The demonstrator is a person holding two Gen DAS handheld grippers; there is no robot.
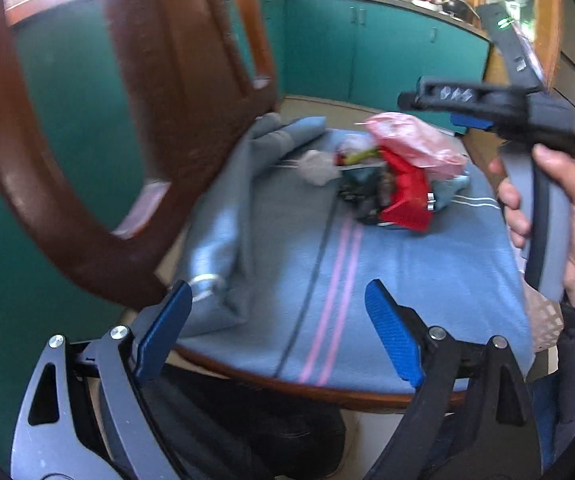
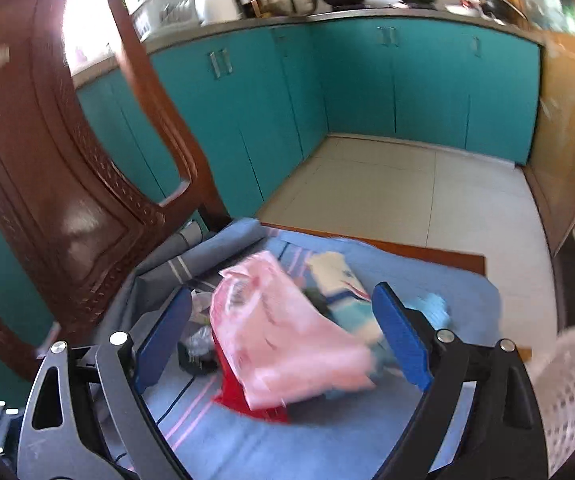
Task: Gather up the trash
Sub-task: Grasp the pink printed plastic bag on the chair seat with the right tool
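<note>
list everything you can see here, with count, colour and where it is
pink plastic bag: 1, pink, top of trash pile
red wrapper: 1, red, under the bag
white crumpled wad: 1, white, left of pile
cloth: 1, blue with pink stripes, over chair seat
chair back: 1, brown wood, left
cabinets: teal, far wall
mesh basket: 1, white, right edge
left gripper: open, near seat edge
right gripper: open, above pile
right hand: holds the right gripper

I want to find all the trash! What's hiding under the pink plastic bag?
Under the pink plastic bag a red wrapper pokes out, with dark packets and a light blue pack beside it. Anything directly beneath the bag's middle is covered.
</note>
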